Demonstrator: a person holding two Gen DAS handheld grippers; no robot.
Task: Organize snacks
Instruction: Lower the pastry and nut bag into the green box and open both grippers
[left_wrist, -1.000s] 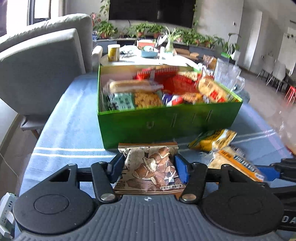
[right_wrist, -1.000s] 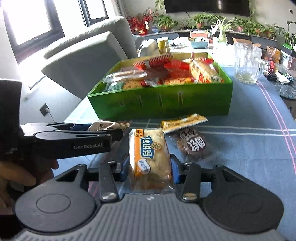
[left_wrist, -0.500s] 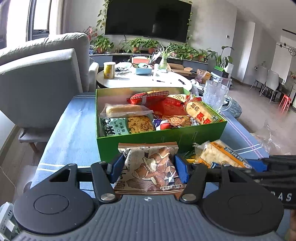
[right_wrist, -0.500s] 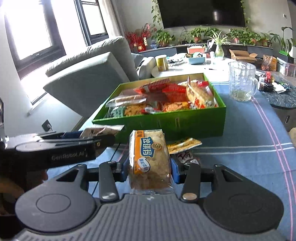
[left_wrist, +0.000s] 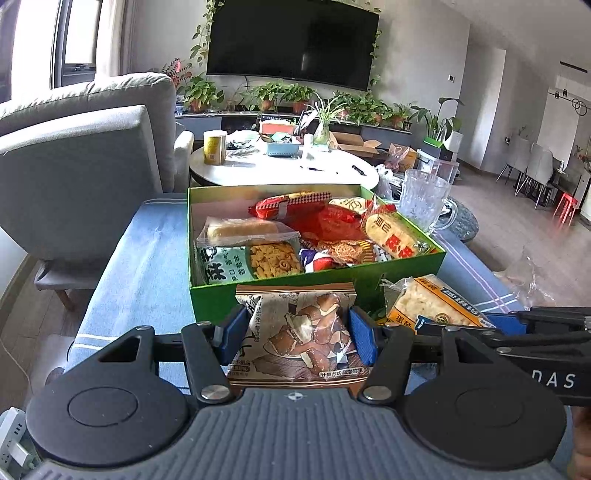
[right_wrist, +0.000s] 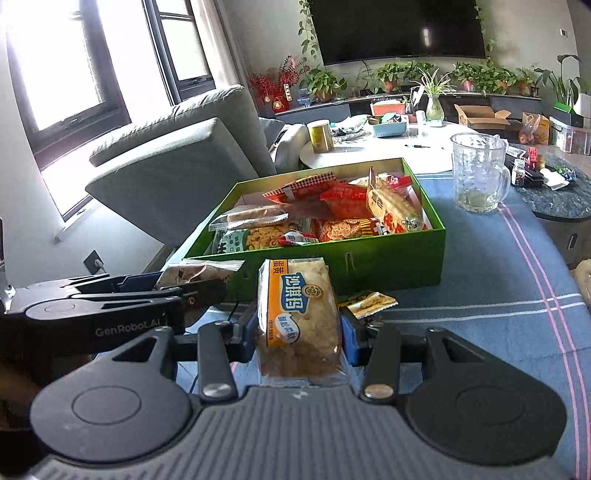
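Pinching a mushroom packet (left_wrist: 303, 332) in your left claw (left_wrist: 297, 328) and a cake bar (right_wrist: 299, 317) in your right claw (right_wrist: 297, 328), lift both clear over the green box (right_wrist: 369, 254) wall before releasing.

Green box (left_wrist: 332, 284), blue striped tablecloth (right_wrist: 517, 280), brown mushroom-print packet (left_wrist: 301, 334).

Green box (left_wrist: 280, 295): smooth card with a slight sheen, holding glossy, crinkled plastic snack wrappers; in front of it, the mushroom packet (left_wrist: 301, 332) has a matt, paper-like face, and the cake bar (right_wrist: 299, 317) sits in clear shiny film. Left gripper (left_wrist: 299, 334) and right gripper (right_wrist: 297, 332): matt black plastic, ribbed grey housing, blue pads, bright metal rivets. The table (right_wrist: 498, 280) under the box wears blue woven cloth, matt; right of the box, a clear, faceted glass mug (right_wrist: 478, 171).
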